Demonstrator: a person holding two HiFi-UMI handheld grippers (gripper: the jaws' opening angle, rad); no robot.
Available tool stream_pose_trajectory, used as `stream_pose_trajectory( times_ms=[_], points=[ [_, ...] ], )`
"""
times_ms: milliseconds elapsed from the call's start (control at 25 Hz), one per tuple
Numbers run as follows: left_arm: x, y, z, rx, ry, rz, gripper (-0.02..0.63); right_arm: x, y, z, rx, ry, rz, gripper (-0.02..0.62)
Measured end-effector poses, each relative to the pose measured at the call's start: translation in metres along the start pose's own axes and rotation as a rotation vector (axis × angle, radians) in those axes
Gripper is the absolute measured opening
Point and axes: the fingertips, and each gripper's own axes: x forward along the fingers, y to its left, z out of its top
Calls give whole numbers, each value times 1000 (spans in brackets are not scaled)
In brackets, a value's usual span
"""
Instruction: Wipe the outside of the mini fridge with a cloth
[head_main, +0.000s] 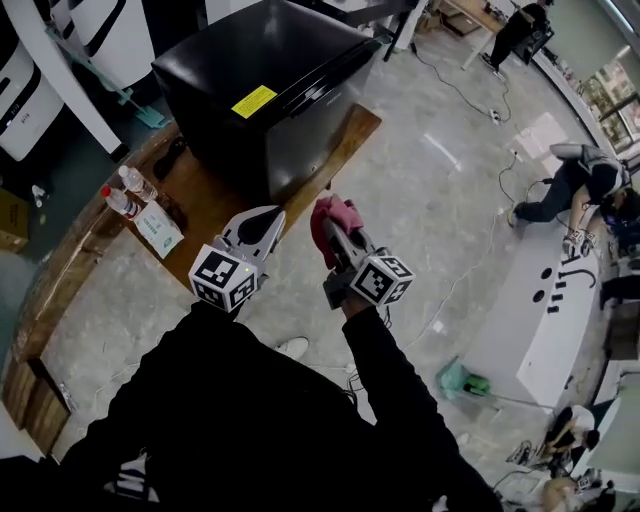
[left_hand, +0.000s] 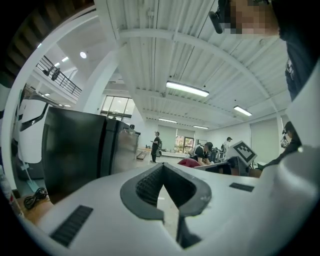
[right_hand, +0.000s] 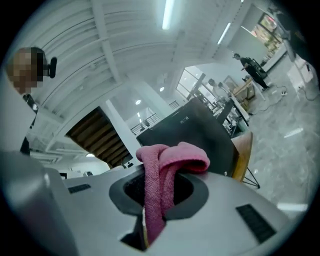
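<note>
The right hand-held gripper (head_main: 338, 238) clamps a crumpled pink cloth (head_main: 334, 214) near the black box-shaped mini fridge (head_main: 270, 90) on the wooden tabletop (head_main: 215, 205). The left hand-held gripper (head_main: 262, 230) has its jaws closed on nothing.

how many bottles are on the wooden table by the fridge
2. Both stand on the wooden table, at the left of the mini fridge in the head view: a red-capped bottle and a second bottle beside it. The fridge may hide others.
</note>
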Motion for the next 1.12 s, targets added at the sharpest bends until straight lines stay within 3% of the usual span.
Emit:
stream_pose_trajectory(
  times_ms=[320,480,760,1120],
  points=[
    [2,-23,19,43,-26,35,5,6,23,25,-230,72,57,55],
    [5,-7,21,46,-44,84,6,32,28,35,-338,65,87,55],
    [23,36,14,33,-59,147,6,92,32,34,-566,140,147,55],
    [41,85,8,16,-69,176,5,154,29,23,-606,244,260,57]
  ],
)
